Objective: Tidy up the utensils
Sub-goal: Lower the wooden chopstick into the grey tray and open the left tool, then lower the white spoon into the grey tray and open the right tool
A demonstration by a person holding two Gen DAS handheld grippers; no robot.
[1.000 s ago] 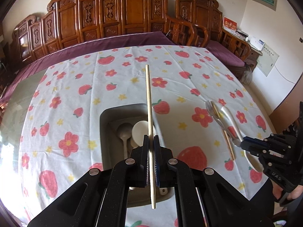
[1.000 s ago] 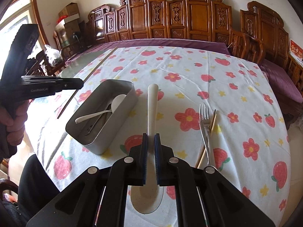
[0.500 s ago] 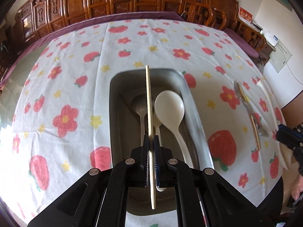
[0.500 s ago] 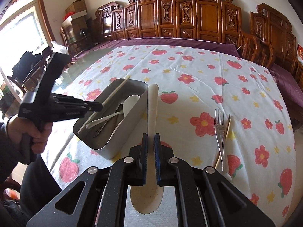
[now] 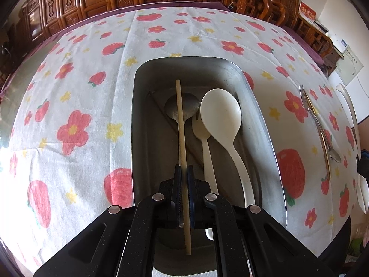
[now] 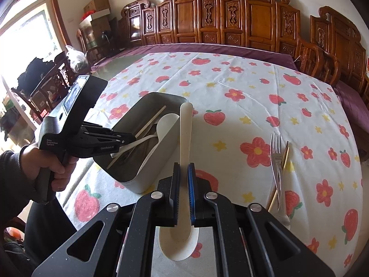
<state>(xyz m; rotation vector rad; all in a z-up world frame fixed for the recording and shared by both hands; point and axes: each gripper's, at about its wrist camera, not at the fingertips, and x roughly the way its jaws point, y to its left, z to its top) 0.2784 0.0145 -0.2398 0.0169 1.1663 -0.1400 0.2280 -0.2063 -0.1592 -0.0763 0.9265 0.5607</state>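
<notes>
My left gripper [image 5: 183,173] is shut on a wooden chopstick [image 5: 180,124] and holds it low inside the grey metal tin [image 5: 260,115]. In the tin lie a white spoon [image 5: 221,115], a white fork [image 5: 203,136] and a metal spoon [image 5: 173,108]. My right gripper [image 6: 183,170] is shut on a white spoon [image 6: 185,129] by its handle, bowl towards the camera, just right of the tin [image 6: 161,147]. The left gripper [image 6: 124,138] also shows in the right wrist view, over the tin.
A metal fork [image 6: 276,157] and a chopstick [image 6: 284,157] lie on the strawberry tablecloth [image 6: 230,80] to the right of the tin; they also show in the left wrist view [image 5: 316,120]. Carved wooden chairs [image 6: 230,18] line the far side.
My left gripper has come down and forward with the chopstick, from above the tin into it. My right gripper with the white spoon has shifted left, closer to the tin.
</notes>
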